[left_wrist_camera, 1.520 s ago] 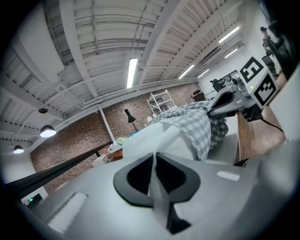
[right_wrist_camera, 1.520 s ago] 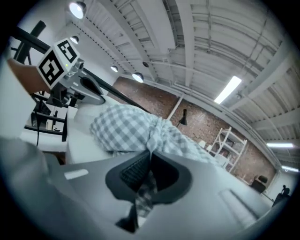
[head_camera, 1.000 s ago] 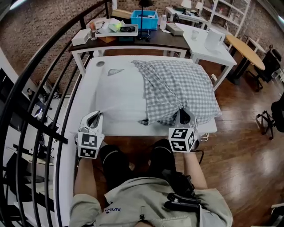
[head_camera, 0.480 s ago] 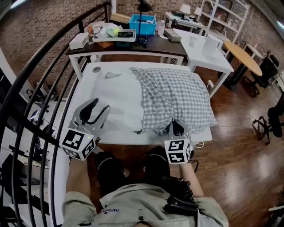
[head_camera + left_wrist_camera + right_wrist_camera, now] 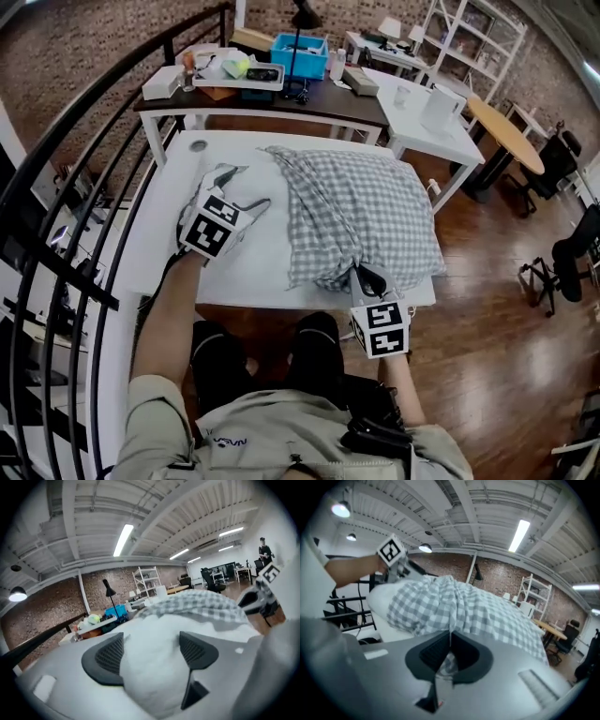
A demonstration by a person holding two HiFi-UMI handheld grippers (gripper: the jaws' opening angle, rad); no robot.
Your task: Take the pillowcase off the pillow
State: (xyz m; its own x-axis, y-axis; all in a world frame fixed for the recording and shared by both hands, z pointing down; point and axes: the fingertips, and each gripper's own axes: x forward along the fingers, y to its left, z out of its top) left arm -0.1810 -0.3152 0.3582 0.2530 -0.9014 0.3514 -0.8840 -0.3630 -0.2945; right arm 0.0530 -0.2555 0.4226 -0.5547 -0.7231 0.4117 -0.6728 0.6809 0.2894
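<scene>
Head view is showing the pillow (image 5: 258, 258) lying on the white table (image 5: 169, 187) at the middle of the frame. Its left part is lying bare, and the checked pillowcase (image 5: 356, 202) is covering the right part, bunching toward the lower right. The left gripper (image 5: 242, 187) is hanging over the bare white pillow at upper left of centre. Its jaws have just been opening and are standing wide. In the left gripper view (image 5: 152, 651) the pillow's white bulge is sitting between the pads, which are not pressing on it. The right gripper (image 5: 361, 274), at lower centre, is pinching a fold of the pillowcase at its near edge. The right gripper view (image 5: 450, 656) is showing the jaws closed tight on that checked cloth (image 5: 454, 602).
</scene>
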